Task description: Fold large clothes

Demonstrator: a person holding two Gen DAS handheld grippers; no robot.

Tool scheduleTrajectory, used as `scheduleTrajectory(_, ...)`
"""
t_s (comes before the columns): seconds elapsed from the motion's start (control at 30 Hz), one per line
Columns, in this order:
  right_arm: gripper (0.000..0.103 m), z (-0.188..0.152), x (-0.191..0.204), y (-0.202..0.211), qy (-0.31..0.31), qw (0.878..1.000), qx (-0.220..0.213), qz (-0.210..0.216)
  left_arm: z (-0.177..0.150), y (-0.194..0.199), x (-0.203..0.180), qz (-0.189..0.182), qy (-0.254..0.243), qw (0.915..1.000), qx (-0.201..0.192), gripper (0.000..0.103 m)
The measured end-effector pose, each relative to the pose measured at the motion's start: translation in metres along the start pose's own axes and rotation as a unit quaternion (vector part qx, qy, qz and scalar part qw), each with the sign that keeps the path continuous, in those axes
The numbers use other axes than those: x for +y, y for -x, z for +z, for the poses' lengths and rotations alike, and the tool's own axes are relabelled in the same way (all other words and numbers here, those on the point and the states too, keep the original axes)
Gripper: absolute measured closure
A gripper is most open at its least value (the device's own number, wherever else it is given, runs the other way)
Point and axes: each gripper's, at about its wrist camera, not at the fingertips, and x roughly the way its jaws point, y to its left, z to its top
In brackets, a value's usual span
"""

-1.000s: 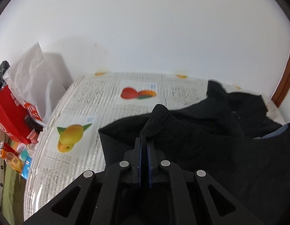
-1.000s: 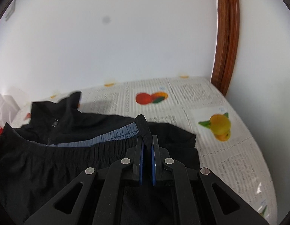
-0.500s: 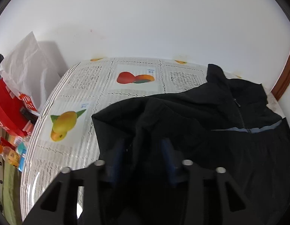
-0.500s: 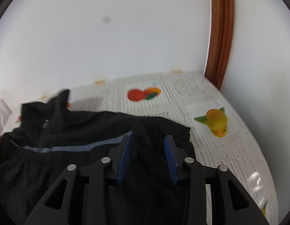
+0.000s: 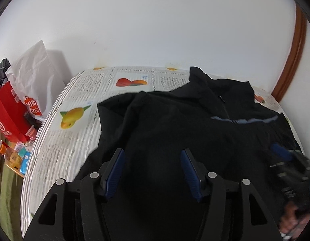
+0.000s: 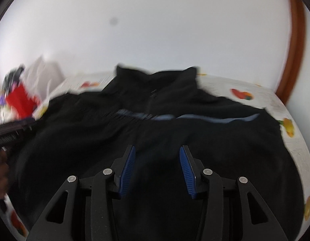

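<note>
The soft black zip-up jacket with a grey stripe (image 5: 195, 124) lies floppy on the desk with a fruit-print cloth (image 5: 78, 100). Both the left hand-held gripper (image 5: 153, 170) and the right hand-held gripper (image 6: 157, 168) have just been opening, nothing between them. Pinch it by an edge or corner

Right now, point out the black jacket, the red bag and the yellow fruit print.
black jacket (image 5: 175, 120), left wrist view, on its folded front panel.
red bag (image 5: 8, 110), left wrist view, on its red side face.
yellow fruit print (image 5: 73, 115), left wrist view, on the fruit's body.
</note>
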Motion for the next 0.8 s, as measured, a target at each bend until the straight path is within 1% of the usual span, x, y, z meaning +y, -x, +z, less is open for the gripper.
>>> scheduleTrajectory(0.03, 0.055, -0.004, 0.005, -0.007, 0.009, 1.000, 0.008, -0.003, -0.003, 0.002, -0.001, -0.003, 0.000, 1.0000, 0.001, 0.047)
scheduleTrajectory(0.1, 0.055, -0.016, 0.010, -0.029, 0.016, 0.998, 0.040, -0.036, -0.010, 0.006, -0.003, -0.008, -0.003, 1.0000, 0.004, 0.047)
scheduleTrajectory(0.13, 0.055, -0.019, 0.009, -0.033, 0.012, 0.998, 0.049, -0.038, -0.014, 0.007, -0.006, -0.011, -0.007, 0.9999, 0.005, 0.047)
scheduleTrajectory(0.2, 0.055, -0.015, -0.001, -0.024, -0.011, 0.999, 0.040, -0.025, -0.020, 0.009, -0.015, -0.016, -0.019, 0.9997, 0.004, 0.047)
scheduleTrajectory(0.27, 0.055, -0.013, -0.012, -0.015, -0.025, 0.999, 0.038, -0.028, -0.023, 0.008, -0.024, -0.022, -0.027, 0.9994, 0.002, 0.047)
scheduleTrajectory(0.3, 0.055, -0.012, -0.018, -0.009, -0.026, 0.999, 0.033, -0.033, -0.025, 0.007, -0.030, -0.026, -0.032, 0.9991, 0.002, 0.046)
scheduleTrajectory(0.37, 0.055, -0.014, -0.029, -0.002, -0.024, 0.997, 0.030, -0.059, -0.026, 0.005, -0.042, -0.034, -0.042, 0.9985, -0.001, 0.043)
scheduleTrajectory(0.43, 0.055, -0.017, -0.051, 0.004, -0.024, 0.994, 0.024, -0.100, -0.027, -0.002, -0.054, -0.037, -0.055, 0.9978, -0.005, 0.042)
scheduleTrajectory(0.5, 0.054, -0.019, -0.077, 0.007, -0.033, 0.991, 0.026, -0.127, -0.027, -0.011, -0.063, -0.035, -0.067, 0.9971, -0.004, 0.042)
scheduleTrajectory(0.57, 0.054, -0.021, -0.105, 0.004, -0.048, 0.988, 0.035, -0.141, -0.028, -0.023, -0.066, -0.021, -0.068, 0.9975, 0.000, 0.042)
scheduleTrajectory(0.63, 0.054, -0.024, -0.129, 0.002, -0.055, 0.985, 0.043, -0.158, -0.029, -0.036, -0.061, -0.007, -0.060, 0.9981, 0.008, 0.042)
scheduleTrajectory(0.73, 0.054, -0.029, -0.156, 0.003, -0.045, 0.980, 0.042, -0.187, -0.031, -0.044, -0.052, -0.009, -0.058, 0.9982, 0.010, 0.041)
scheduleTrajectory(0.8, 0.054, -0.031, -0.171, 0.004, -0.055, 0.979, 0.046, -0.189, -0.031, -0.043, -0.045, -0.006, -0.063, 0.9980, 0.001, 0.040)
